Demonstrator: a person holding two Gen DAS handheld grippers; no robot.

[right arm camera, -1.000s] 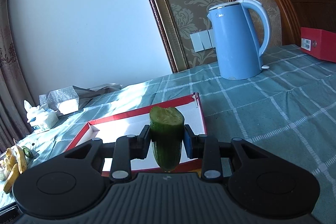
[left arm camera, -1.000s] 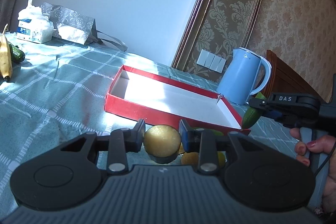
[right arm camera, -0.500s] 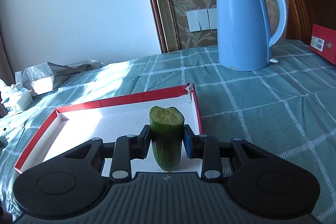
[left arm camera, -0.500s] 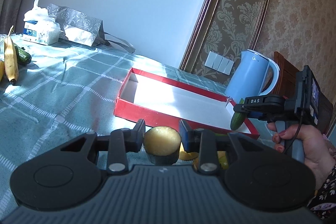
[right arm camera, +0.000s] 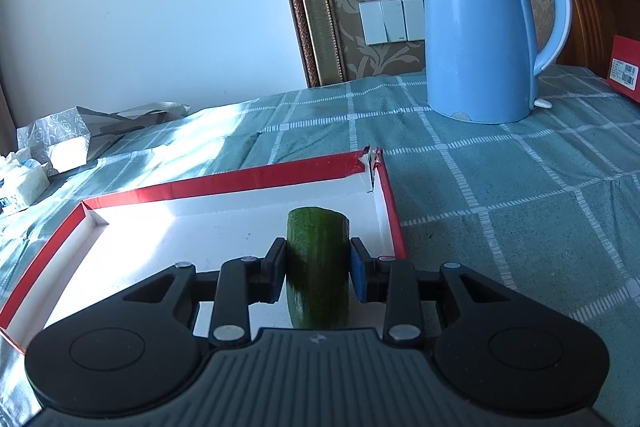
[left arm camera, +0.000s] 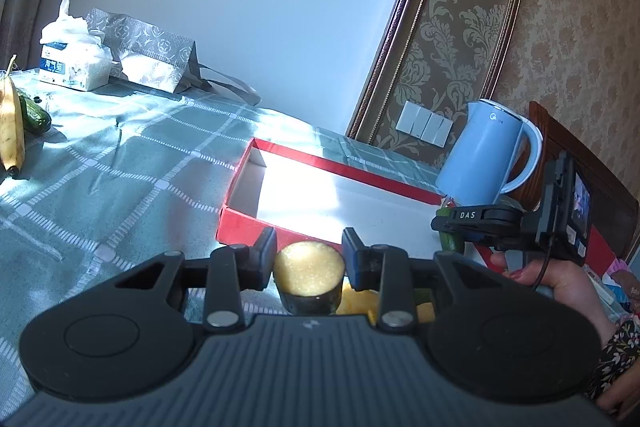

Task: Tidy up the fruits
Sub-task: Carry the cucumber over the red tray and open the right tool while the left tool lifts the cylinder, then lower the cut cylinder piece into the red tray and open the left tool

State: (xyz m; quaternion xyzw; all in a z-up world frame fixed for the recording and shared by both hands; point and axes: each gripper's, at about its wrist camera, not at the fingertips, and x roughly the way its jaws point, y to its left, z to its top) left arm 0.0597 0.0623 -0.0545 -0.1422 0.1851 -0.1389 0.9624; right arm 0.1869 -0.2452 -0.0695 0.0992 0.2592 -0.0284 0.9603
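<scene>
My left gripper (left arm camera: 309, 259) is shut on a cut cucumber piece (left arm camera: 309, 277) whose pale yellow cut face points up, held just in front of the red box (left arm camera: 248, 223). Yellow fruit (left arm camera: 360, 303) lies under the gripper, mostly hidden. My right gripper (right arm camera: 318, 267) is shut on a dark green cucumber piece (right arm camera: 318, 267), held upright over the right end of the red box (right arm camera: 386, 195), above its white inside. In the left wrist view the right gripper (left arm camera: 452, 233) shows at the box's right end.
A blue kettle (right arm camera: 480, 27) stands behind the box to the right. A banana (left arm camera: 12, 131) and a cucumber (left arm camera: 36, 115) lie at the far left. A tissue pack (left arm camera: 74, 63) and a silver bag (left arm camera: 148, 55) sit at the back. A red box (right arm camera: 626, 71) lies far right.
My right gripper has lowered and moved forward over the box with the cucumber piece. My left gripper has shifted slightly, holding its piece.
</scene>
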